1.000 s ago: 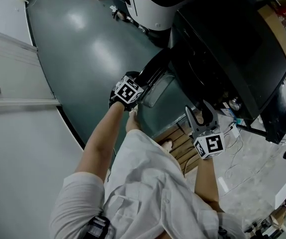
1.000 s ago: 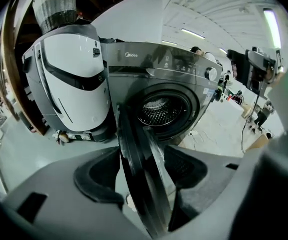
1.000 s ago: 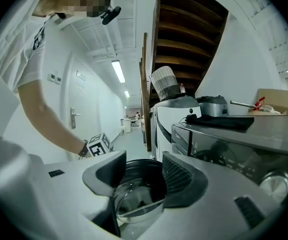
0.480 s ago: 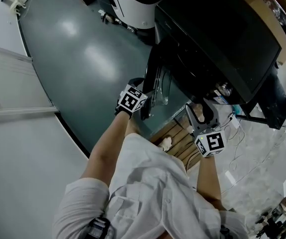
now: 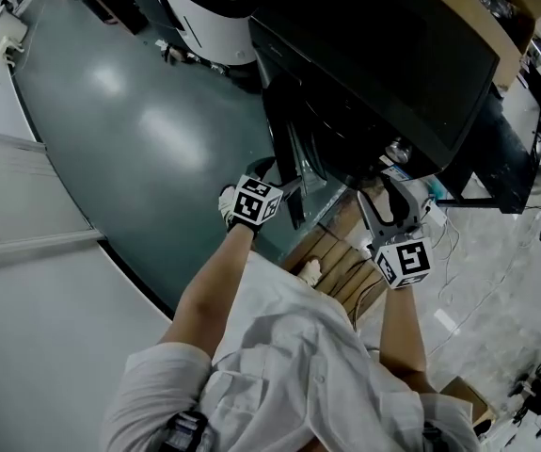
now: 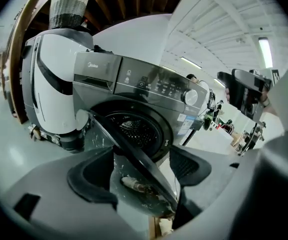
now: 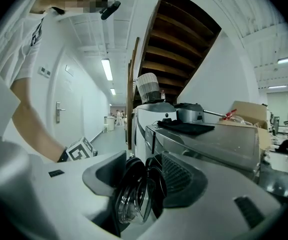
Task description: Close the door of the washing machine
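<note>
1. The washing machine [image 5: 383, 55] stands just ahead of the person. Its round door [image 6: 133, 156] is ajar, swung out from the front panel, and the drum opening [image 6: 133, 129] shows behind it.
2. The left tool [image 5: 282, 186] is at the door's free edge. Its jaws stand apart, one on each side of the rim, and they are not clamped on it. Whether a pad touches the door, I cannot tell.
3. The right tool [image 5: 388, 201] also has its jaws apart and holds nothing. It hangs near the machine's front, to the right of the opening and clear of the door.
4. In the left gripper view the door is nearly edge-on. Its rim runs on a slant from the hinge side, at the left of the opening, out toward the tool, so the free edge points at the person.
5. The opening lies straight beyond the door from the left tool, which is the nearer one. Closing likely calls for that tool to press the free edge on toward the front panel.
</note>
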`<state>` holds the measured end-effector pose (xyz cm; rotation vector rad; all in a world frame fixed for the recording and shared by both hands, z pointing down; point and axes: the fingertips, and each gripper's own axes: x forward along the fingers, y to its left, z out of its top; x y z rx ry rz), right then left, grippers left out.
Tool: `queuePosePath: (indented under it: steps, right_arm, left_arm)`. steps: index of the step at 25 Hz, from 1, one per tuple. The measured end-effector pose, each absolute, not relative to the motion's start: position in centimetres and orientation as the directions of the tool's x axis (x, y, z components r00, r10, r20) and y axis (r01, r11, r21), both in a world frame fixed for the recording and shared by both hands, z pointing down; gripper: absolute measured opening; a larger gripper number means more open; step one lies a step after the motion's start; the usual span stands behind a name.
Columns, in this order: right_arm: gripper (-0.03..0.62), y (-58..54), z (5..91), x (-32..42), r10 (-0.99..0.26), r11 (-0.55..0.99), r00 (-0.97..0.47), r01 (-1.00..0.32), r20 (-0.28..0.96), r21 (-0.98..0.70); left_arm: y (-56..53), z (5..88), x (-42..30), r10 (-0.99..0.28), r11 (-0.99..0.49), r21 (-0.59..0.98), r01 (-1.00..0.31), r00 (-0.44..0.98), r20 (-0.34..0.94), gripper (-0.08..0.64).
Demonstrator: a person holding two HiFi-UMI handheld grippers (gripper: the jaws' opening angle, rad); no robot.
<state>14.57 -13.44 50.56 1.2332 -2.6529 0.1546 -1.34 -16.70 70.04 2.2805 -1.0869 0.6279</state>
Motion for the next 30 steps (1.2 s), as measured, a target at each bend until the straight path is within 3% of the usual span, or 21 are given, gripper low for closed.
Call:
queuePosePath:
  steps: [11,20,30]
  right_arm:
    - [0.232,-14.5,50.2,21.5,-0.827,0.511,-0.495,-0.859,0.266,-0.009]
    - [0.232,-17.2,50.1,24.7,-0.854,0.442,-0.42,-0.897,0.306,0.004]
    - [0.232,-20.3,51.2,25.4,-0.851,0.426,-0.403,-0.905,0.337,-0.007]
  left_arm:
    - [-17.7,70.1,5.0,-0.478,-0.651,0.24,-0.72,0.634,0.608,0.365]
    - [-17.9,69.9,9.1,-0.471,-0.661,0.263,-0.703,0.662,0.583,0.368]
    - [-19.8,70.0,11.2,-0.448,-0.692,0.256,-0.675,0.68,0.581,0.368]
